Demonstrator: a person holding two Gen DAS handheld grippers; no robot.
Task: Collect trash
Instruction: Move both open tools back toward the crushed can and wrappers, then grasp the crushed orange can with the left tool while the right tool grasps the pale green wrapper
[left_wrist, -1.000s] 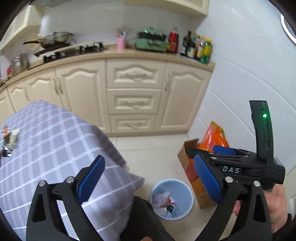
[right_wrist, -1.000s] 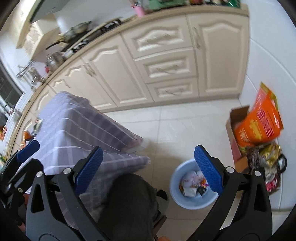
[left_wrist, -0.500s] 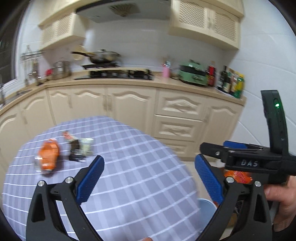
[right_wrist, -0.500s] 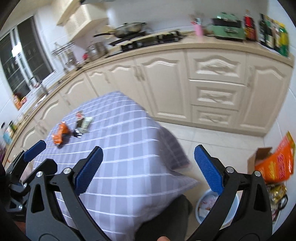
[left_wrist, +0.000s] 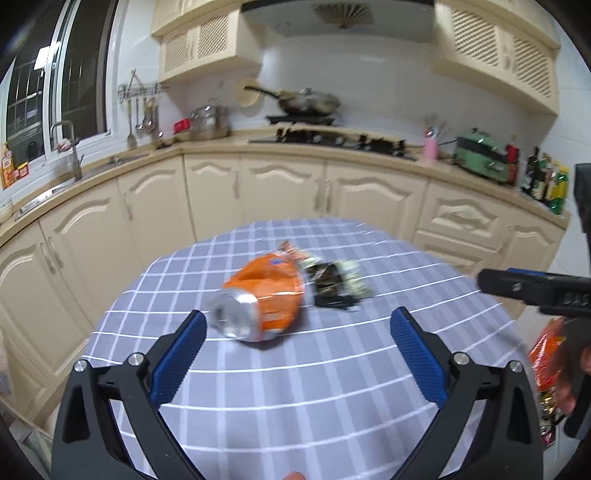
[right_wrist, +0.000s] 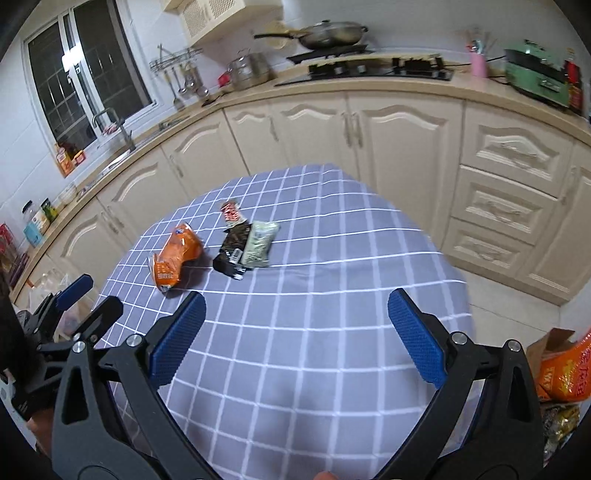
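Observation:
Trash lies on a table with a purple checked cloth (left_wrist: 295, 387) (right_wrist: 332, 295). An orange snack bag (left_wrist: 269, 291) (right_wrist: 177, 258) with a silvery open end lies nearest my left gripper (left_wrist: 295, 354), which is open and empty just short of it. Beside the bag lie a black wrapper (left_wrist: 327, 286) (right_wrist: 232, 247), a pale green packet (left_wrist: 351, 277) (right_wrist: 260, 243) and a small red-and-white wrapper (right_wrist: 231, 212). My right gripper (right_wrist: 295, 336) is open and empty, farther back over the cloth. The right gripper's body also shows at the right edge of the left wrist view.
Cream kitchen cabinets (right_wrist: 406, 140) with a worktop, hob and wok (left_wrist: 306, 103) curve behind the table. A cardboard box with an orange bag (right_wrist: 561, 373) stands on the floor at the right. The sink and window (left_wrist: 62, 85) are at the left.
Both grippers have swung up and left from the floor bin to face the table top. The trash, far left before, is now centred and much closer to the left gripper.

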